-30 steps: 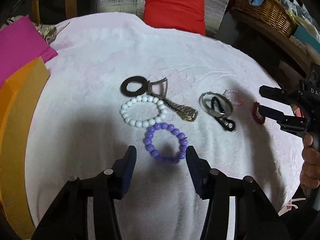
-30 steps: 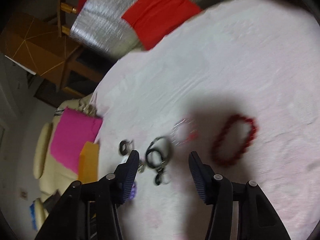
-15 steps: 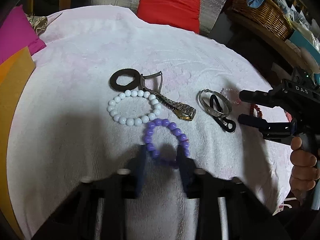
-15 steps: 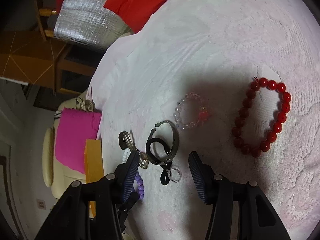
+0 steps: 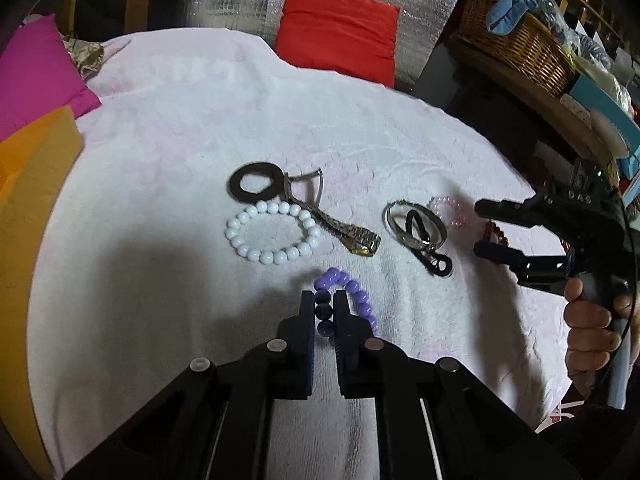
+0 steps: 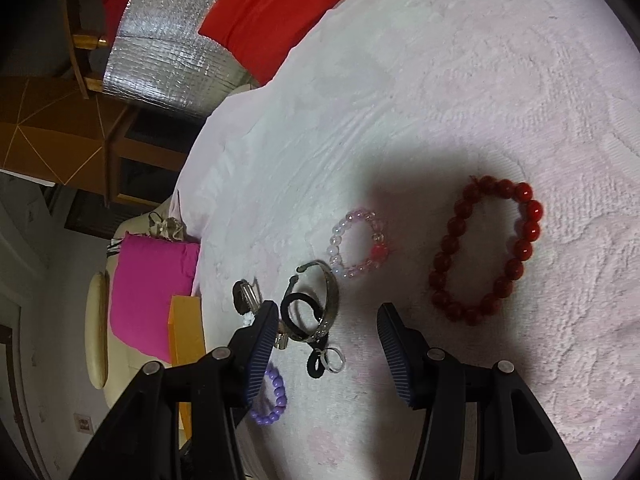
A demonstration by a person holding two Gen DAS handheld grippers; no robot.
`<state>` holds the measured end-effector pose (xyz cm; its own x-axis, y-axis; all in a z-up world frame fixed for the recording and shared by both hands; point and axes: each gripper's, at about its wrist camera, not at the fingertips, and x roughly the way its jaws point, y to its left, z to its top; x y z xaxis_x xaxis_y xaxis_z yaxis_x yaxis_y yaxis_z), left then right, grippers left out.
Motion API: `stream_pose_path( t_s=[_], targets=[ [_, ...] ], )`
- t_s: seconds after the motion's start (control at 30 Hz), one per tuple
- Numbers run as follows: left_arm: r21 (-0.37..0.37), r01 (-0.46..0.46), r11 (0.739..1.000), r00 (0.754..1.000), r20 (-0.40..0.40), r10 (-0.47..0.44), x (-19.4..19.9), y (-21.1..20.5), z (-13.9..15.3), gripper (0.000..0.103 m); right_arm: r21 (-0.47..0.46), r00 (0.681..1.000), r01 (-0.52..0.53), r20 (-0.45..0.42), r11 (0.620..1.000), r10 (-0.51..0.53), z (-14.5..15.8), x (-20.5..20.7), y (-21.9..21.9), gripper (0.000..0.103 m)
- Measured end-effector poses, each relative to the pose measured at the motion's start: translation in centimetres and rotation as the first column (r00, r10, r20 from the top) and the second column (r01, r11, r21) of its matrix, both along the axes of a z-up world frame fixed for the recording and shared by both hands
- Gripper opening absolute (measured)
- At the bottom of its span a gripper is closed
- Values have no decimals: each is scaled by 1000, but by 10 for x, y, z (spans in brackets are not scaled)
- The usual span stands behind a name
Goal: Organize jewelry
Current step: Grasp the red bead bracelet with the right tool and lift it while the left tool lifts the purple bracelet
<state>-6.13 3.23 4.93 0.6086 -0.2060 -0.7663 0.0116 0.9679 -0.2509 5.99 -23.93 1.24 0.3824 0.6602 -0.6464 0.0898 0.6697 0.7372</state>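
White towel (image 5: 168, 152) | our left gripper (image 5: 324, 312) has just been closing, pinches purple bracelet (image 5: 352, 300) | right gripper (image 6: 328, 344) half-open, empty | risk: round beads squirt out on lifting

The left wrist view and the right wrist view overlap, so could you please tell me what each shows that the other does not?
Only the left wrist view shows the whole white bead bracelet, the wicker basket and the left tongs pinching the purple bead bracelet. Only the right wrist view shows the full red bead bracelet and the right tongs held open over the cloth. Both show the black hair tie and red cushion.
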Motion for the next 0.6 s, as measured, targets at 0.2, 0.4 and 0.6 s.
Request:
stream_pose_path(
  t_s=[0.2,0.4,0.6],
  targets=[
    [17,-10,1000,999,31,9,-8,-1,17,9,4,998,53,29,999,-53,10,-4,-25,56],
    [23,11,1000,998,57,-12,-13,-15,29,9,13,985,172,15,985,-172,10,-4,-72,54],
    [37,27,999,997,75,-30,-14,-24,37,9,-115,974,222,-16,968,-225,4,5,-79,46]
  ],
)
